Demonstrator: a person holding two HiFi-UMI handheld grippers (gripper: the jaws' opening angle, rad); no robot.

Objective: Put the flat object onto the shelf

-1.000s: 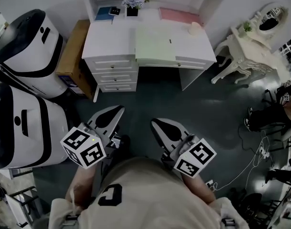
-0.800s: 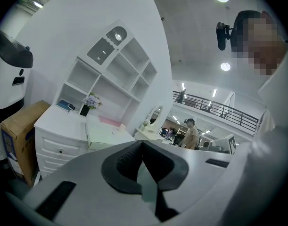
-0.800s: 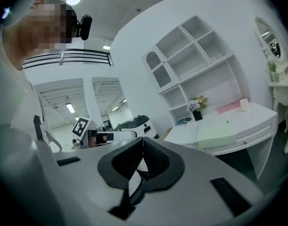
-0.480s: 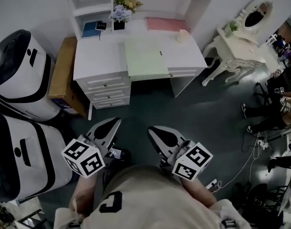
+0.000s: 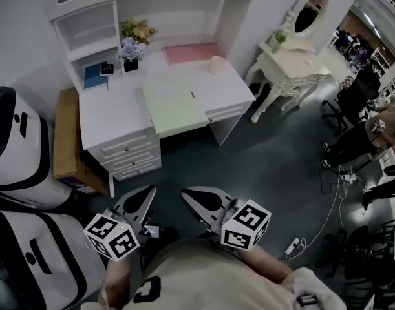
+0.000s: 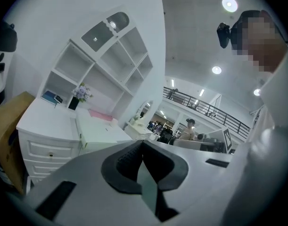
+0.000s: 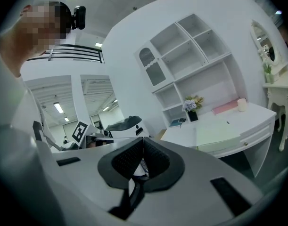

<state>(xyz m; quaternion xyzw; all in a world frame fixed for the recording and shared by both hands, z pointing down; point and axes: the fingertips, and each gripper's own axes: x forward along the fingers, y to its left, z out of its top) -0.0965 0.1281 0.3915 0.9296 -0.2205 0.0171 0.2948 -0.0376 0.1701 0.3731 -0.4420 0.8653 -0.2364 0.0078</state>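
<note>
A: How are the tools?

B: The left tool [image 5: 149, 192] and the right tool [image 5: 187, 194] both have their jaws pressed together on nothing; each hangs low by the person, well apart from the desk [image 5: 113, 118].

A: And the flat thing?

B: Probably the green sheet [image 5: 173, 107]; it lies on the desk, overhanging the front edge; the shelf [image 5: 87, 32] above is open.

A: Risks?

B: A thin sheet lying flush gives the jaws little to bite; a shove could slide it off that edge; the flower pot [image 5: 130, 51] stands where a careless lift might knock it; a pink pad [image 5: 184, 52] could be mistaken for the target.

A: Views?

B: Only the head view shows the overhang and the floor [image 5: 262, 166] between; the gripper views show the jaws meeting and the upper cubbies.
</note>
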